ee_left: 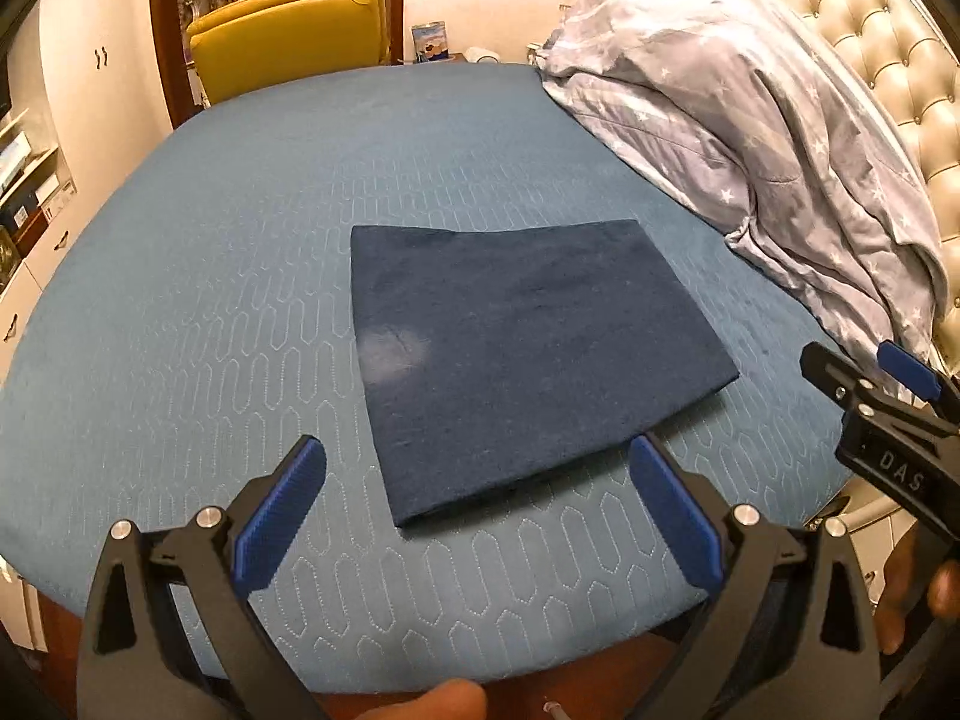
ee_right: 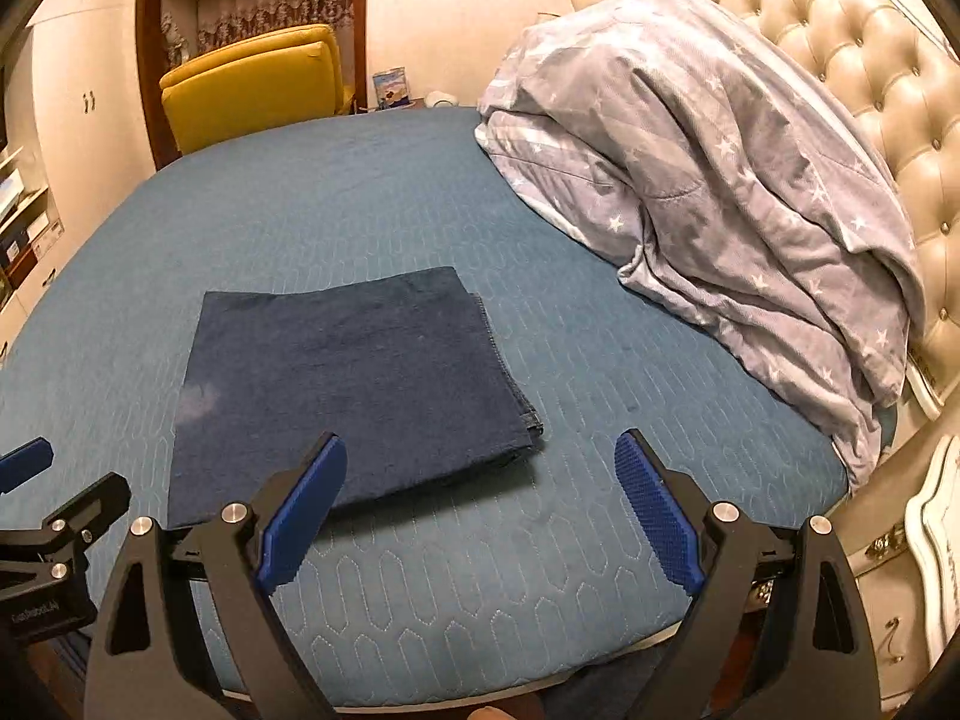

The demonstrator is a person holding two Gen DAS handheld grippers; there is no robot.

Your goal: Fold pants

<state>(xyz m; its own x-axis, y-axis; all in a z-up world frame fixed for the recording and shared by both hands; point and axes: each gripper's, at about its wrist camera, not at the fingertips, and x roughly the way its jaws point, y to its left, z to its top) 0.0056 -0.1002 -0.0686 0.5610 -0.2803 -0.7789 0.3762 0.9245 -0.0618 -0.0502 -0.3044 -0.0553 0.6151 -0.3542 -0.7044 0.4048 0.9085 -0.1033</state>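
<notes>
Navy pants (ee_left: 528,354), folded to a flat rectangle, near the bed's (ee_left: 240,240) front edge. Left gripper (ee_left: 480,516), right gripper (ee_right: 480,510): jaws wide open, empty, above that edge.

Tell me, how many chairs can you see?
1. The yellow chair stands past the far edge of the bed, by the wall. Others could be out of view.

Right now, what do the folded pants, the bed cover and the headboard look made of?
Folded pants: dark blue denim by the look, matte, with stitched layered edges. Bed cover: teal quilted fabric, its stitched elongated pattern showing. Headboard: cream leather or imitation, glossy, button-tufted; which one cannot be told.
</notes>
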